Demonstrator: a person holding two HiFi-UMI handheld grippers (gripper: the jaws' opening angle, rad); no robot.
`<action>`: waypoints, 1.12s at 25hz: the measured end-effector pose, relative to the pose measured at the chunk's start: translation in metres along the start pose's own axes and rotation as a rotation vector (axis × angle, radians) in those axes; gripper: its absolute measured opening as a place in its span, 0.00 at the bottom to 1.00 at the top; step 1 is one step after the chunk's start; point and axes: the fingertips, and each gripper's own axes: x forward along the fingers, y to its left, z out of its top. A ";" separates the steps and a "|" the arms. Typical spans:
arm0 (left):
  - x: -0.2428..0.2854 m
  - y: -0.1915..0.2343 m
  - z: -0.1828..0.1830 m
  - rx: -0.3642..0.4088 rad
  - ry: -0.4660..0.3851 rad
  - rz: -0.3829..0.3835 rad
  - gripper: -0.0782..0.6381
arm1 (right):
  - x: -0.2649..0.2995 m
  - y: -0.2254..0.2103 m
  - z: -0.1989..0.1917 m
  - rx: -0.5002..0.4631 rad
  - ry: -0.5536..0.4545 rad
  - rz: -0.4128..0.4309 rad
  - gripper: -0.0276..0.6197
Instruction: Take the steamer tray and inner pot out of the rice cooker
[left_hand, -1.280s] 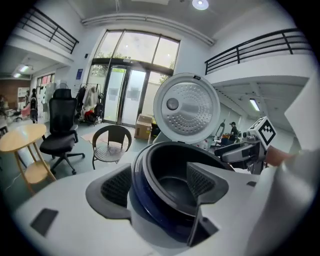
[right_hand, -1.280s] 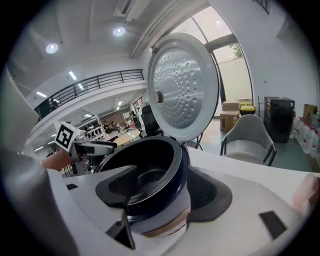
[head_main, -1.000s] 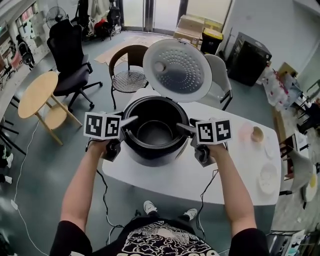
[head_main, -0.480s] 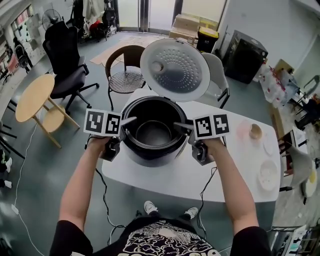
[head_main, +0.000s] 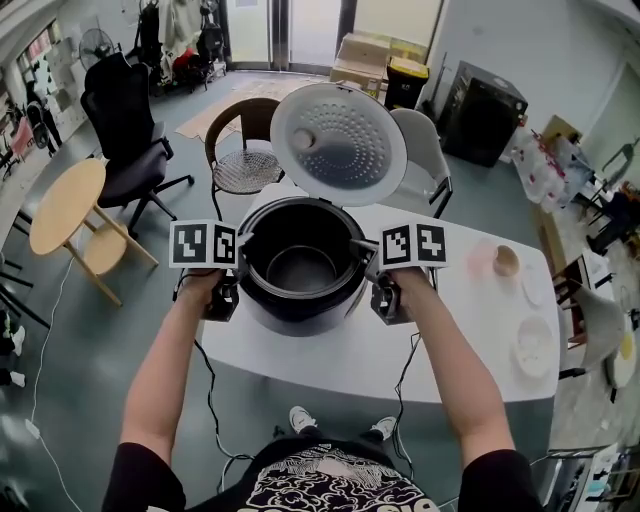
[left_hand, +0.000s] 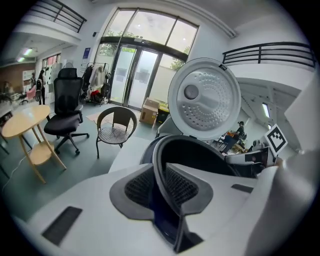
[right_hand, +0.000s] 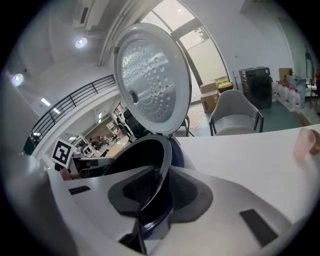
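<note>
Head view, near to far: left gripper (head_main: 243, 243) and right gripper (head_main: 362, 246), jaws just closed, pinching opposite sides of inner pot (head_main: 300, 268) rim, gripping inside and outside; pot seated in rice cooker (head_main: 298, 312); lid (head_main: 338, 142) raised behind; steamer tray unseen.

**Upper body:** one black short-sleeved T-shirt (head_main: 300, 492), at 6 o'clock in the head view. The chest panel carries a dense white swirl print on the black fabric.

**Sleeves:** the left sleeve (head_main: 135, 478) and right sleeve (head_main: 492, 487) are plain black and end above the elbow. The forearms are uncovered.

**Footwear:** two light-coloured shoes (head_main: 300, 416), at 12 o'clock from the print.

**Cabling:** thin black cables (head_main: 208, 395) hang near each forearm.
</note>
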 end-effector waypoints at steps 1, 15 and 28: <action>-0.001 -0.001 0.000 -0.007 -0.002 0.000 0.23 | -0.001 -0.001 0.000 0.000 -0.002 -0.012 0.20; -0.053 -0.034 0.033 -0.063 -0.213 -0.002 0.20 | -0.045 0.016 0.030 -0.010 -0.102 0.018 0.17; -0.133 -0.130 0.037 -0.013 -0.388 0.109 0.21 | -0.152 0.028 0.050 -0.121 -0.210 0.145 0.16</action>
